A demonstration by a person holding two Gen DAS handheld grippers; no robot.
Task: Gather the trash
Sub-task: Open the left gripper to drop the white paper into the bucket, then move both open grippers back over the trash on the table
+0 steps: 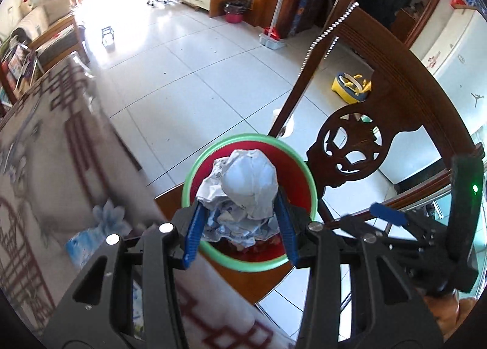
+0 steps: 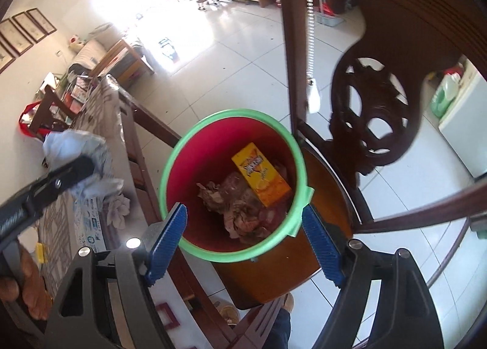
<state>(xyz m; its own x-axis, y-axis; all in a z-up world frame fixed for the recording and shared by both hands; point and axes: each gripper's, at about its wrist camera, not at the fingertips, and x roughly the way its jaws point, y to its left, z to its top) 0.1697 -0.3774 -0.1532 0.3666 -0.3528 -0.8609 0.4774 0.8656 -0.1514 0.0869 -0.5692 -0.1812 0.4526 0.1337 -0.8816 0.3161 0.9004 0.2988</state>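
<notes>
A big brown chair (image 2: pixel 392 54) holds a red bin (image 2: pixel 234 187). The left gripper (image 1: pixel 240 221) pinches a crumpled paper ball (image 1: pixel 246 193) over the bin. At 3 o'clock, the right gripper (image 2: pixel 243 236) is spread wide, holding nothing.

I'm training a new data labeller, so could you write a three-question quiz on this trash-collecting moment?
1. True or false: the left gripper is shut on the crumpled white wrapper.
2. Which item already lies in the red bin? A) a glass bottle B) a yellow carton C) a spoon
3. Fill in: the bin stands on the seat of a wooden ____.

Key
1. True; its blue fingers clamp the wrapper on both sides.
2. B; crumpled brown paper lies beside it.
3. Chair. The right gripper is open, with nothing between its fingers.
</notes>
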